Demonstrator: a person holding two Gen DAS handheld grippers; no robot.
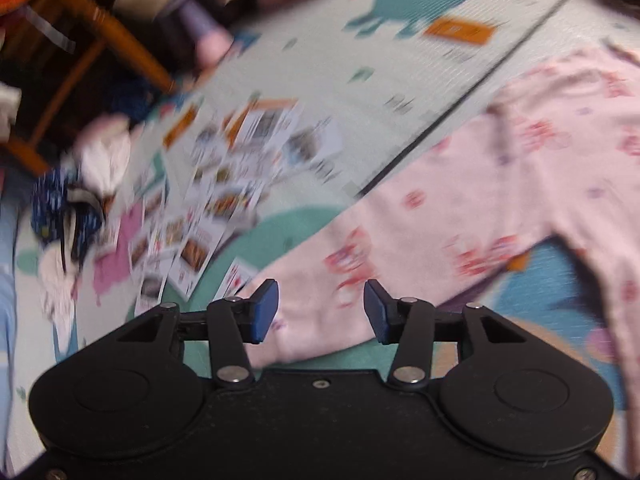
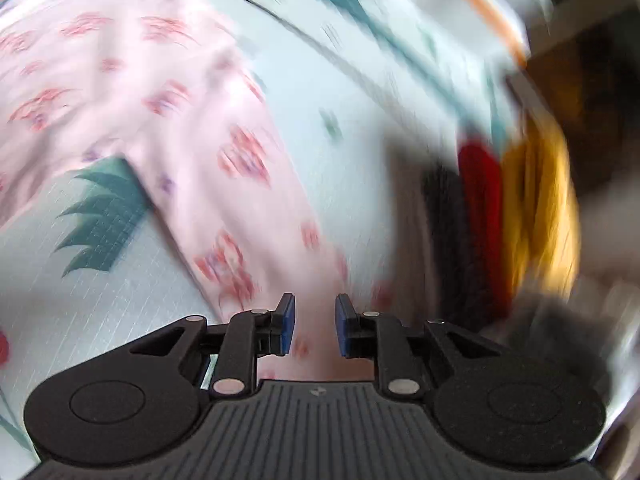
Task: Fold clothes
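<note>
Over on the left, a scatter of picture cards point(image 1: 224, 184) and a heap of dark-blue and white clothes point(image 1: 76, 200) sit on the pale play mat point(image 1: 328, 80), well clear of the action. Now the left gripper point(image 1: 321, 312): its blue pads stand roughly half apart, with nothing pinched between them. Pink cloth shows through the gap, but the pads aren't pressing on it. That cloth is the pink printed garment point(image 1: 500, 184), a small pair of pyjama bottoms by the look of it, spread flat on the mat. One leg runs from just under the left fingers up and away to the right, towards the body of the garment.

Moving across to the right wrist view: the same garment point(image 2: 168, 100), its other leg slanting down from the upper left straight towards the right gripper point(image 2: 315, 326). Those jaws show a narrow gap, narrower than the left's, and again nothing is clamped. The hem end lies right at the fingertips, possibly just beneath them; blur makes contact hard to call. Further right, a stack of folded clothes in black, red and yellow point(image 2: 500, 216).

So each gripper sits at the foot of its own leg, long axes running away from the fingers. I'd judge the next grab is at those two hems.
</note>
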